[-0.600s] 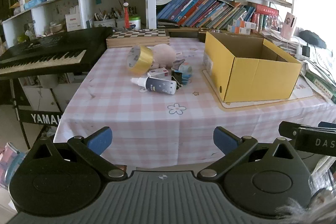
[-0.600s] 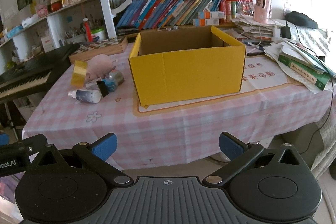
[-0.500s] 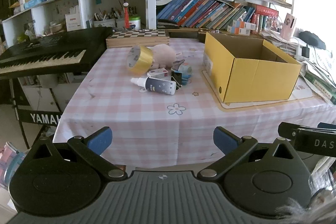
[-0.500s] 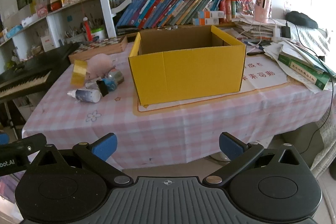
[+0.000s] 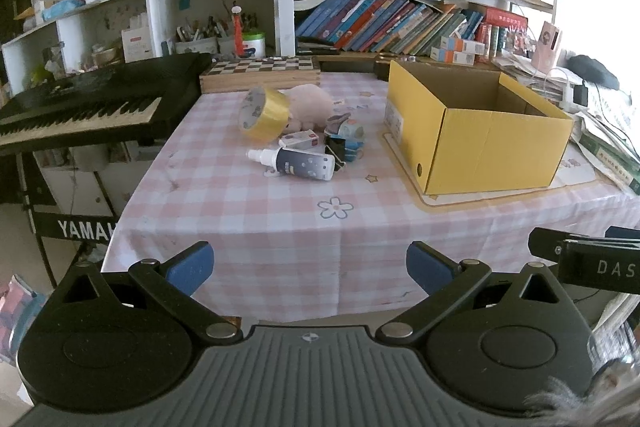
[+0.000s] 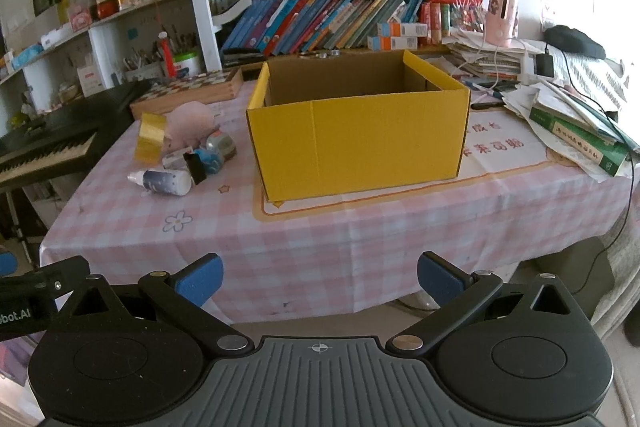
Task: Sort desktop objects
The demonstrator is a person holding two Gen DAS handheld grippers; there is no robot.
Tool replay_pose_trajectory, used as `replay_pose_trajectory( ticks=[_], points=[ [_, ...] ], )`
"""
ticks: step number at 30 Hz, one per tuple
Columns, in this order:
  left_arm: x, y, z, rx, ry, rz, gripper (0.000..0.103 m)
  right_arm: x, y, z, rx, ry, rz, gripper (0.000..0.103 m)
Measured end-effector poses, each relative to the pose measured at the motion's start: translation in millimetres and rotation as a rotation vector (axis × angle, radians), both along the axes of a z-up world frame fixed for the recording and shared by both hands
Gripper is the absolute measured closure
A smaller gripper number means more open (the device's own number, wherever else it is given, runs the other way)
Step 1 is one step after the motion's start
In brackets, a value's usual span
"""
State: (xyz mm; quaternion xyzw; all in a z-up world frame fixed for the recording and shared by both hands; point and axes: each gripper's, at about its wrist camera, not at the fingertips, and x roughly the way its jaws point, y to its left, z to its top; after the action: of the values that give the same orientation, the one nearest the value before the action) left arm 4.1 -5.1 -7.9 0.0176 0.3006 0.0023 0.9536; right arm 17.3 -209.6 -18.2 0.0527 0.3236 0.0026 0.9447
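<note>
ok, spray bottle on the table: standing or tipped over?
Tipped over. The spray bottle lies on its side on the checked tablecloth, white nozzle pointing toward the keyboard.

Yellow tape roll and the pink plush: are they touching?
Touching. The left wrist view shows the yellow tape roll propped on edge against the pink plush, no tablecloth visible between them.
</note>
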Motion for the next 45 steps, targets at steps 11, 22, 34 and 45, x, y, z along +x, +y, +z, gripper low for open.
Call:
replay_pose_trajectory(
  ticks=[11, 22, 34, 45],
  points=[
    [0, 6, 3, -0.033, -0.01, -0.013, 0.0, 2, 6, 3, -0.008, -0.002, 0.014, 0.0],
    [2, 14, 0, -0.023, -0.004, -0.009, 0.0, 3, 15, 3, -0.028, -0.005, 0.023, 0.0],
    [1, 28, 1, -0.065, -0.008, -0.033, 0.0, 7, 34, 3, -0.054, -0.002, 0.062, 0.0],
    [5, 50, 0, -0.061, -0.006, 0.066, 0.0, 22, 59, 4, -0.059, -0.005, 0.172, 0.0]
  ],
)
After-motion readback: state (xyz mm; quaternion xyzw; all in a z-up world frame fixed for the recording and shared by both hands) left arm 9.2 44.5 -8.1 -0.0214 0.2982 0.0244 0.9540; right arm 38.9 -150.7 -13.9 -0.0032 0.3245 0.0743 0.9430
